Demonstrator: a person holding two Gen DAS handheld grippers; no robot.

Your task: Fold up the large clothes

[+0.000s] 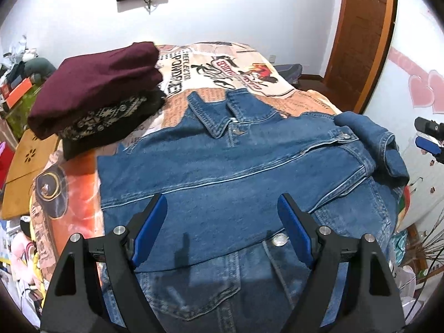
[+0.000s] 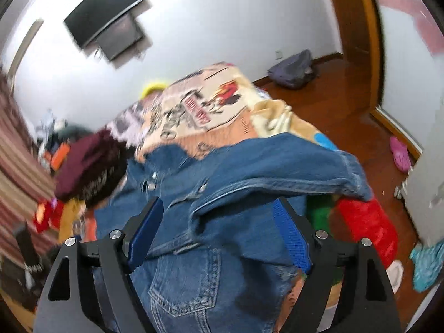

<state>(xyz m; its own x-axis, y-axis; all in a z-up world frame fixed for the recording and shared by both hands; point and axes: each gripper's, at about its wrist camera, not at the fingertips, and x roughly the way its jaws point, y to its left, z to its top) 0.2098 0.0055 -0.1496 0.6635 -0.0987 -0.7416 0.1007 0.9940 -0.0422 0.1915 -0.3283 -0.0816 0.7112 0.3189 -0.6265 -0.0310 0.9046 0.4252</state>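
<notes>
A blue denim jacket [image 1: 236, 166] lies front up on the bed, collar toward the far side, one sleeve folded across its front and the other sleeve bunched at the right edge [image 1: 388, 149]. My left gripper [image 1: 222, 208] is open just above the folded sleeve and holds nothing. My right gripper [image 2: 219, 211] is open over the jacket's [image 2: 222, 222] right side, above the bunched sleeve [image 2: 291, 166]; that view is blurred. The right gripper also shows in the left wrist view [image 1: 430, 136] at the far right edge.
A stack of folded clothes, maroon on top [image 1: 94, 88] and a black patterned one beneath [image 1: 111, 122], sits on the bed's far left. The printed blanket [image 1: 249, 72] covers the bed. A wooden door frame [image 1: 360, 41], wood floor [image 2: 347, 116], pink slipper [image 2: 399, 152].
</notes>
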